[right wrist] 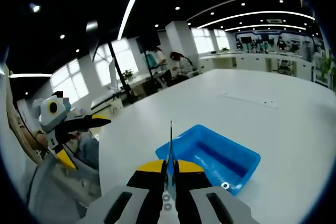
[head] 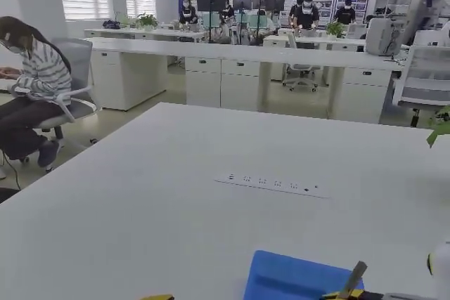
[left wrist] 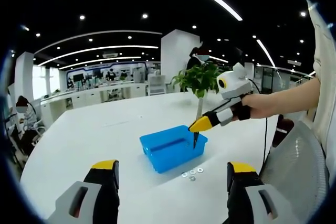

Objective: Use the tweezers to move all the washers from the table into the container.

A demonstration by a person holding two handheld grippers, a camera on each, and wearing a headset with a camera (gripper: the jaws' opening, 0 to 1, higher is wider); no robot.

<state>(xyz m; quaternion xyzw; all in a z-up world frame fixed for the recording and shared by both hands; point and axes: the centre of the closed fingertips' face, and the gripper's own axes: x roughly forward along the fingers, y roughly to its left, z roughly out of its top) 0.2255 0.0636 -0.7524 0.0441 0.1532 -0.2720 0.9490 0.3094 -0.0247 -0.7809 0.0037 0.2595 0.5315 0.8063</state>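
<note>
Helpfully, the left gripper view places washers point(left wrist: 191, 172) beside the container point(left wrist: 173, 150); left claw point(left wrist: 172, 168) gapes, right claw point(right wrist: 170, 167) pinches tweezers point(right wrist: 170, 135).

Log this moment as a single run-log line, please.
left tongs: open | right tongs: shut on tweezers, tip near blue container rim | washers: on table beside container
</note>
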